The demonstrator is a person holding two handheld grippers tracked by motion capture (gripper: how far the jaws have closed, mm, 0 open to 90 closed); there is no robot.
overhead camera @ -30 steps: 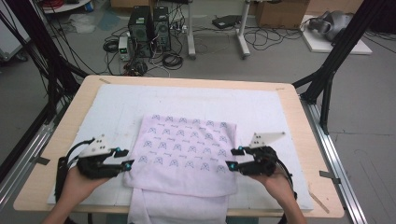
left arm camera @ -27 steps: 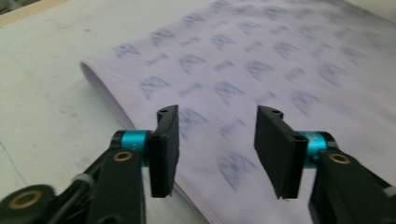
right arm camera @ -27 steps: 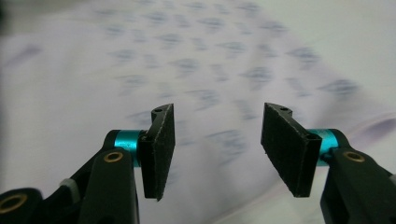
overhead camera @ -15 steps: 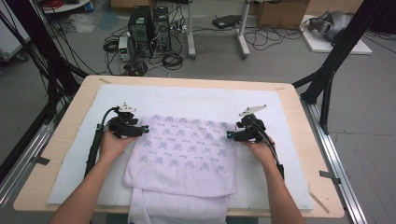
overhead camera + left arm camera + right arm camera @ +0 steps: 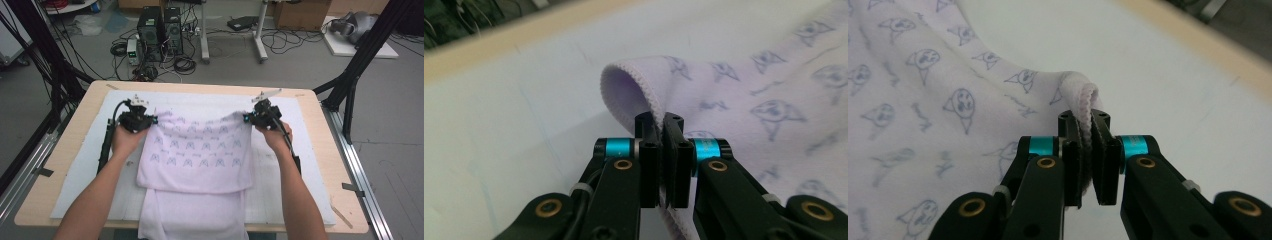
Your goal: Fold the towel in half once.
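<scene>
- Pale lilac towel (image 5: 197, 150) printed with small grey cat faces, spread over the white mat (image 5: 310, 165) in the middle of the table, near end draped over the table's front edge.
- Far edge of the towel raised off the mat and stretched between the two grippers, sagging slightly in between.
- Far left corner (image 5: 634, 85) pinched in the left gripper (image 5: 150, 120), jaws just closed on the stitched hem; cloth curling up in a loop beyond the jaw tips, rest of the towel trailing off to the gripper's right.
- Far right corner (image 5: 1080, 100) pinched in the right gripper (image 5: 248, 118), jaws likewise just closed, hem bunched between the pads and poking out above them; printed cloth falling away to that gripper's left.
- Both grippers level with each other near the far side of the mat, well apart, one at each towel corner.
- Wooden table (image 5: 65, 150) under the mat; black computer tower (image 5: 150, 30) and cables on the floor beyond.
</scene>
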